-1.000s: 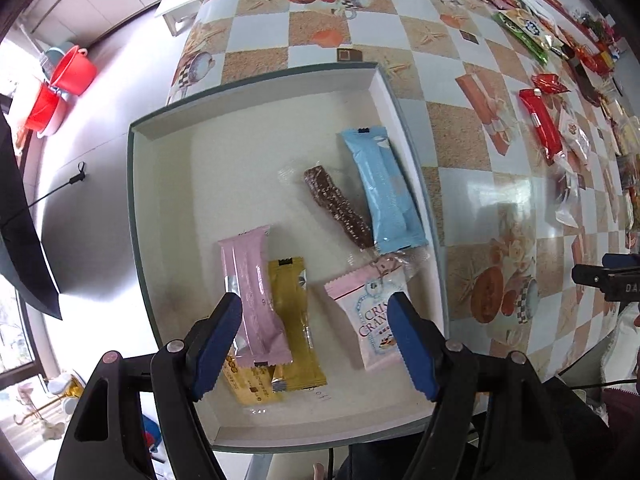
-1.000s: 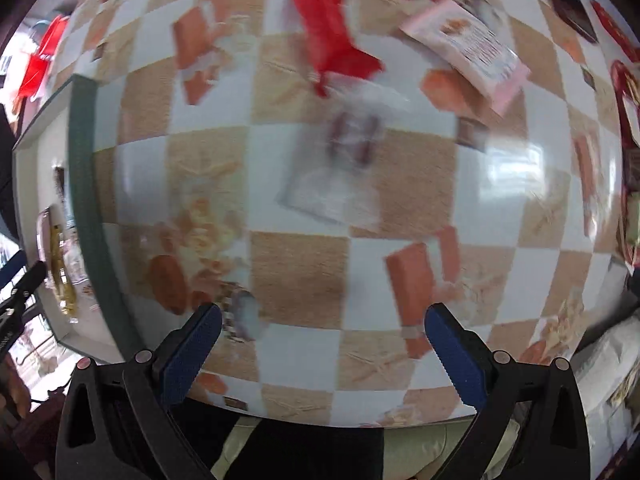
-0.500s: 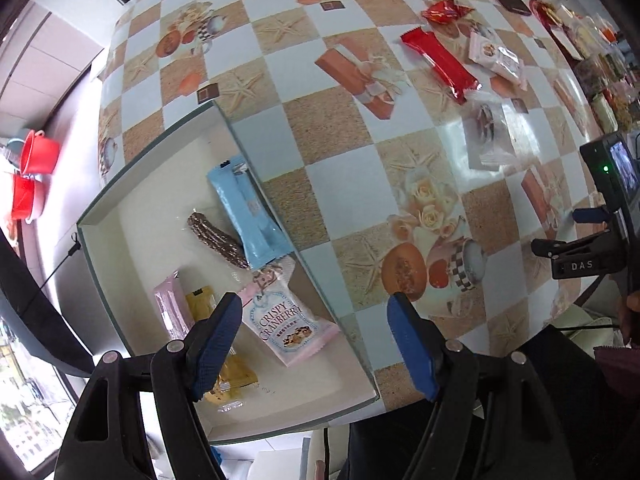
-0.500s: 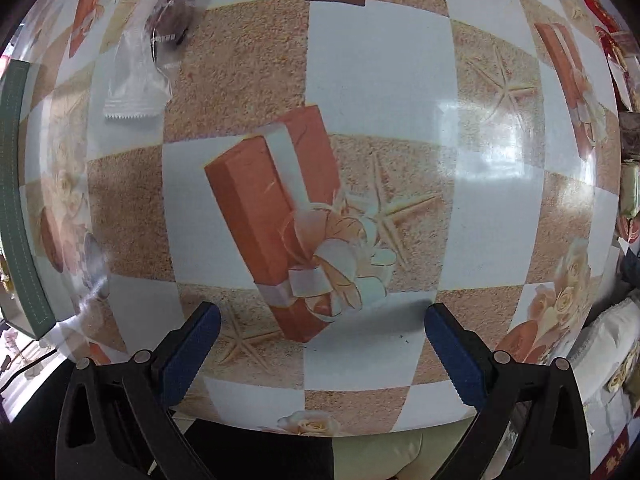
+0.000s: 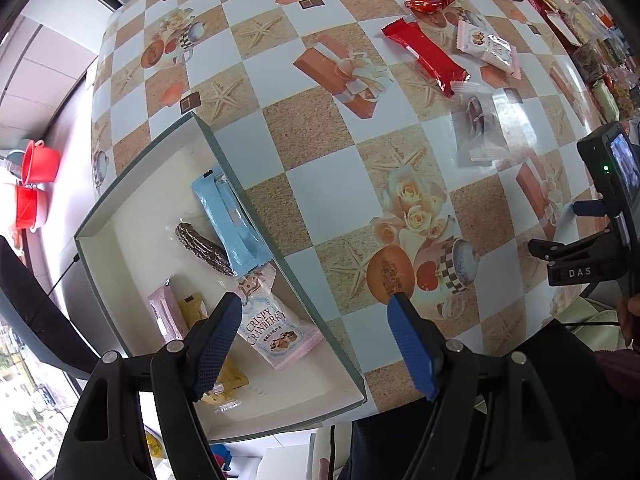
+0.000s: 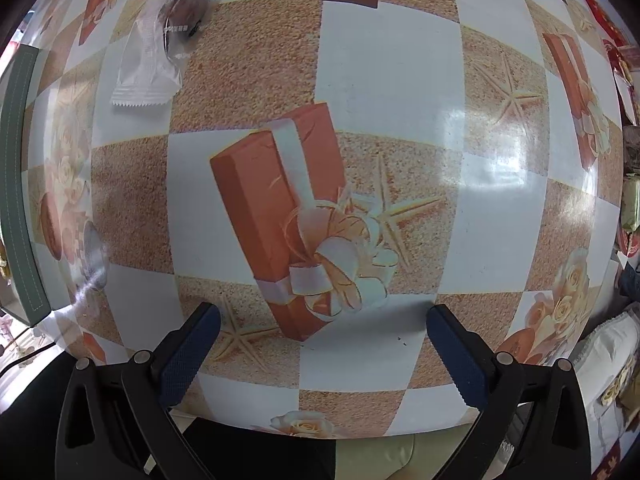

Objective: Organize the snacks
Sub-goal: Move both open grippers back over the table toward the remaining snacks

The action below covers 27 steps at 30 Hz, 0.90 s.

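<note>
Both claws gape, empty: left claw [image 5: 316, 344] hovers over the tray [image 5: 224, 160] edge, right claw [image 6: 322, 344] low over bare counter [image 6: 384, 56]. Likely next pick: clear-wrapped snack [image 6: 160, 48], lying flat on the counter between the tray and the red bar [image 5: 426, 54], apart from both. Light, crinkly, slippery film; dark lump inside probably crushable. Long axis runs away from the right claw, crimped end nearest. Pinch across the lump, not the seal.
</note>
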Motion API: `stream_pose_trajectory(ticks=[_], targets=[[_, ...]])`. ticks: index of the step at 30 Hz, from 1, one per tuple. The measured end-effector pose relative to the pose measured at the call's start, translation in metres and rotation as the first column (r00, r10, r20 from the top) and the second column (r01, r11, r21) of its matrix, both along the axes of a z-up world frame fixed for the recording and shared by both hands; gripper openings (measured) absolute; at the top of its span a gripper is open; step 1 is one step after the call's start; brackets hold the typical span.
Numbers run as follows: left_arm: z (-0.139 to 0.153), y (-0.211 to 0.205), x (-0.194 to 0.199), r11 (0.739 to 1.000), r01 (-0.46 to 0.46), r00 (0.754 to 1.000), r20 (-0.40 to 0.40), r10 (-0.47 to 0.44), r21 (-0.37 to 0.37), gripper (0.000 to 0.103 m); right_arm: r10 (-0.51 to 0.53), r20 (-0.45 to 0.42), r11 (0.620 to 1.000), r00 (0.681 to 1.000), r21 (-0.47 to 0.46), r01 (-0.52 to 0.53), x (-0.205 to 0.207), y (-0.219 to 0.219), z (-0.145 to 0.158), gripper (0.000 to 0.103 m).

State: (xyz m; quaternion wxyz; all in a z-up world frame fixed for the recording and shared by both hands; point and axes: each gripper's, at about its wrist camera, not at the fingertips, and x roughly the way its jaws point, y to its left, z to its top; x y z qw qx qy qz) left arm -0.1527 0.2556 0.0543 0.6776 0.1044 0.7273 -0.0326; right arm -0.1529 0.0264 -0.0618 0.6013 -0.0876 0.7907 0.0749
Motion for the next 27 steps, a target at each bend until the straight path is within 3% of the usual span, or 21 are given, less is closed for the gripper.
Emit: stream_pose_trajectory(ticks=[16, 27], targets=[[0.003, -0.001, 0.0, 1.0, 0.0, 1.0, 0.009, 0.0, -0.006, 0.079, -0.006, 0.039, 1.0, 0.999, 0.007, 0.006, -0.004, -0.002, 0.006, 0.103], [0.017, -0.029, 0.068, 0.992, -0.073, 0.996, 0.04, 0.078, -0.105, 0.079, -0.095, 0.139, 0.995, 0.986, 0.028, 0.091, -0.014, -0.009, 0.017, 0.103]])
